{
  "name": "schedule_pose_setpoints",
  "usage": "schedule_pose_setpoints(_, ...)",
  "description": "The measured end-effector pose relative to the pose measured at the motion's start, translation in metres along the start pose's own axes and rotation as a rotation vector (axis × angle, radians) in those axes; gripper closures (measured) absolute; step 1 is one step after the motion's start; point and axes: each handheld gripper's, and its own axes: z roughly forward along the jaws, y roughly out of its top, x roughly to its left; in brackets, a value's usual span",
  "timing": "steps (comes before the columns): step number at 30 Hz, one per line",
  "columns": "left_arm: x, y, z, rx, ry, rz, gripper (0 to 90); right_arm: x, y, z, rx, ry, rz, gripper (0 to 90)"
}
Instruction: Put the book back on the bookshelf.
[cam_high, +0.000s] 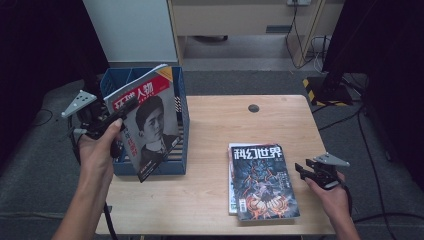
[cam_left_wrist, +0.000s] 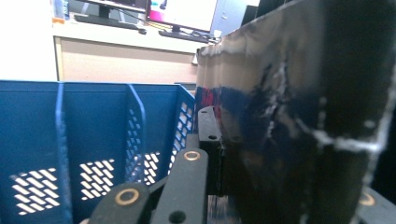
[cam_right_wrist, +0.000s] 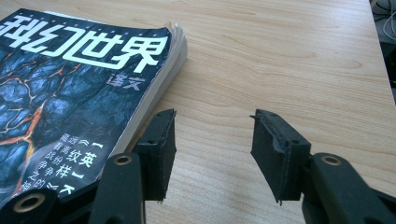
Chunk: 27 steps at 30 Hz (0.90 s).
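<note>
Jaws of the left gripper clench a portrait-cover magazine, held tilted above the blue file rack at the table's left. Right gripper jaws stand apart, grasping nothing, just right of the stacked magazines.

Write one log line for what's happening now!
left gripper: shut on portrait magazine, above blue rack | right gripper: open, empty, beside magazine stack
</note>
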Motion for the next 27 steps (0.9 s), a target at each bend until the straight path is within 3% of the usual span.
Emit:
schedule_pose_setpoints(18, 0.028, 0.013, -0.031, -0.042, 0.077, -0.024, 85.7, -0.002, -0.001, 0.001, 0.007, -0.008, 0.015, 49.6)
schedule_pose_setpoints(21, 0.034, 0.016, -0.035, -0.049, 0.091, -0.029, 85.7, -0.005, -0.004, 0.003, 0.024, -0.045, 0.015, 48.7)
schedule_pose_setpoints(27, 0.042, 0.017, -0.043, -0.052, 0.111, -0.040, 85.7, -0.009, -0.010, 0.007, 0.060, -0.061, 0.035, 47.6)
